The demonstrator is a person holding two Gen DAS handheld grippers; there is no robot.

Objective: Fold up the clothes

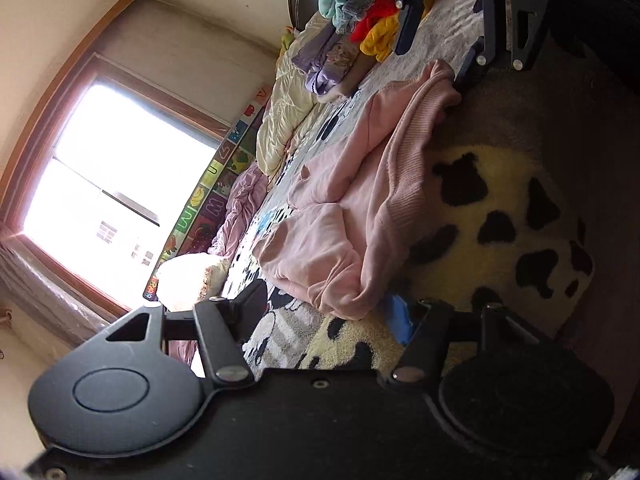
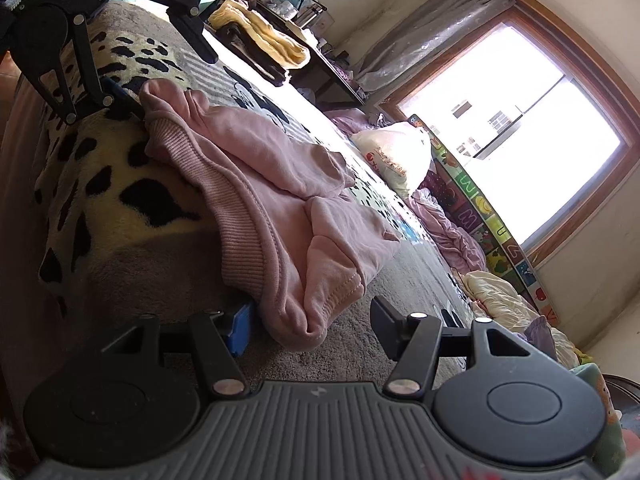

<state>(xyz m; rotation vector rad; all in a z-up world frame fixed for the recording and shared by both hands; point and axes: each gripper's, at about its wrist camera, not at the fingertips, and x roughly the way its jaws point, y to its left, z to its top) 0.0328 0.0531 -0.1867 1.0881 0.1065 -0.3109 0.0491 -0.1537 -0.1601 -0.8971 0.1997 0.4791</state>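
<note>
Sunlit bed (image 2: 132,272) with a cow-spotted blanket carries a crumpled pink sweatshirt (image 2: 280,208) at its edge, part folded under itself. Alphabet mat (image 2: 492,232) letters by the blown-out window are barely legible. Each half-open tool, left tool (image 1: 332,320) and right tool (image 2: 312,324), straddles a sweatshirt end; grip unclear.

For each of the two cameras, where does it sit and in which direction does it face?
Left wrist: sits on the left gripper, faces along the bed over the pink sweatshirt toward the clothes pile; the right gripper shows opposite.
Right wrist: sits on the right gripper, faces the sweatshirt from the other end; the left gripper shows opposite.
Shared: sweatshirt, spotted blanket, window.
</note>
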